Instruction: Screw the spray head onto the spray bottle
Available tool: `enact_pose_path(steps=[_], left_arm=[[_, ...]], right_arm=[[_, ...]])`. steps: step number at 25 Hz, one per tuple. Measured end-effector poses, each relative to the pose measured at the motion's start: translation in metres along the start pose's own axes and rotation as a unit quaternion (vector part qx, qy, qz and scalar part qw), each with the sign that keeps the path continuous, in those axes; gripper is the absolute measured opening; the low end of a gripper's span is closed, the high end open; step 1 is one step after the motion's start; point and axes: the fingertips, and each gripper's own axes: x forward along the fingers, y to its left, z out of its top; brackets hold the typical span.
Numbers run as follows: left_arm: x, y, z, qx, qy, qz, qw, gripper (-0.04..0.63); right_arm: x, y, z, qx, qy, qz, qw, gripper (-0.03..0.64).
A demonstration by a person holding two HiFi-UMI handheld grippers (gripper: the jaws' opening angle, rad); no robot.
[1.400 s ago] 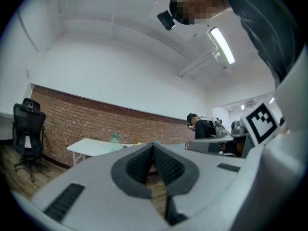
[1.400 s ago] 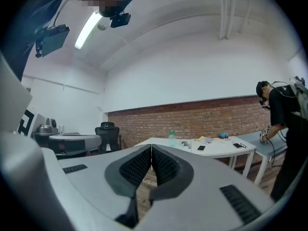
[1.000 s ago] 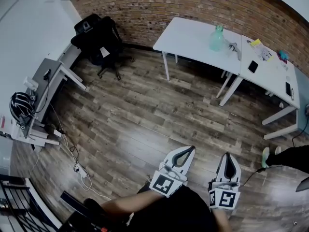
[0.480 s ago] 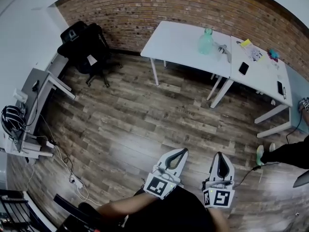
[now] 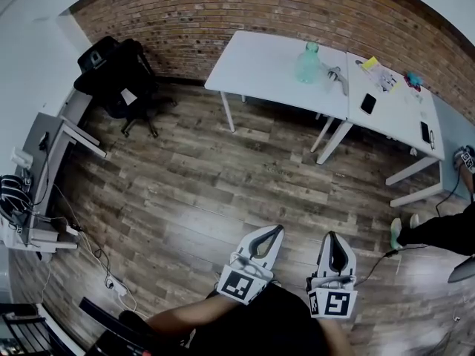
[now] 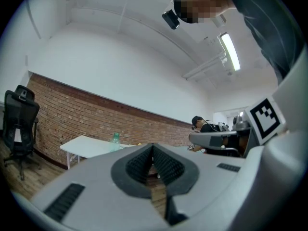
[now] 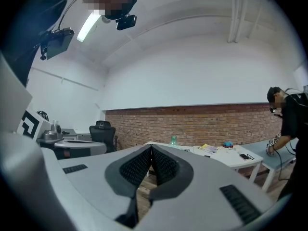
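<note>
Wood floor [image 5: 223, 176] separates me from the white worktop [image 5: 252, 61] by the brick wall [image 5: 223, 13], where the green spray bottle [image 5: 307, 61] stands, well ahead. My left hand-held gripper [image 5: 274, 231] and right hand-held gripper [image 5: 332, 237] point level, side by side, jaws pressed together and empty, likely because nothing is reachable.

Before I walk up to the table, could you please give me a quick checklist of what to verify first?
1. Left claw empty, jaws together: ok.
2. Right claw empty, jaws together: ok.
3. Spray bottle upright on white table: ok.
4. Spray head lying loose beside bottle: cannot tell, only a small grey shape.
5. Bottle within reach: not ok, it stands far off across the floor.
</note>
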Motion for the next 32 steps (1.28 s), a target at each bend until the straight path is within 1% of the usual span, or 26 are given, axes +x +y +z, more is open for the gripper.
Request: enact_pose_path(steps=[2,6,13,18,22,25,28,32], left_arm=[[0.003,0.006,-0.001,-0.004,0.004,-0.002,1.0000,0.002],[0.005,0.018,0.004,-0.006,-0.003,-0.005,1.0000,0.002],[0.000,0.038,0.001,-0.016,-0.005,-0.009,0.9998,0.002],[-0.007,0.060,-0.004,-0.043,0.003,0.004,0.9991,0.002],[-0.014,0.075,0.001,-0.033,-0.009,0.011,0.9993,0.002],[-0.015,0.078,0.006,-0.048,-0.005,0.017,0.9987,0.002],[-0.019,0.082,0.004,-0.042,-0.006,0.021,0.9989,0.002],[-0.025,0.090,0.000,-0.051,0.003,0.029,0.9983,0.002]], right_arm=[[0.005,-0.001,0.000,-0.001,0.003,-0.005,1.000,0.008],[0.013,0.001,0.002,-0.005,0.005,-0.015,1.000,0.008],[0.025,0.020,-0.006,-0.007,0.019,-0.017,1.000,0.008],[0.032,0.039,-0.012,-0.002,0.029,-0.010,1.000,0.008],[0.042,0.048,-0.008,0.001,0.027,-0.006,1.000,0.008],[0.049,0.050,-0.004,0.000,0.024,-0.002,1.000,0.008],[0.054,0.057,-0.006,-0.001,0.027,0.006,1.000,0.008],[0.061,0.067,-0.009,-0.001,0.034,0.020,0.999,0.008]])
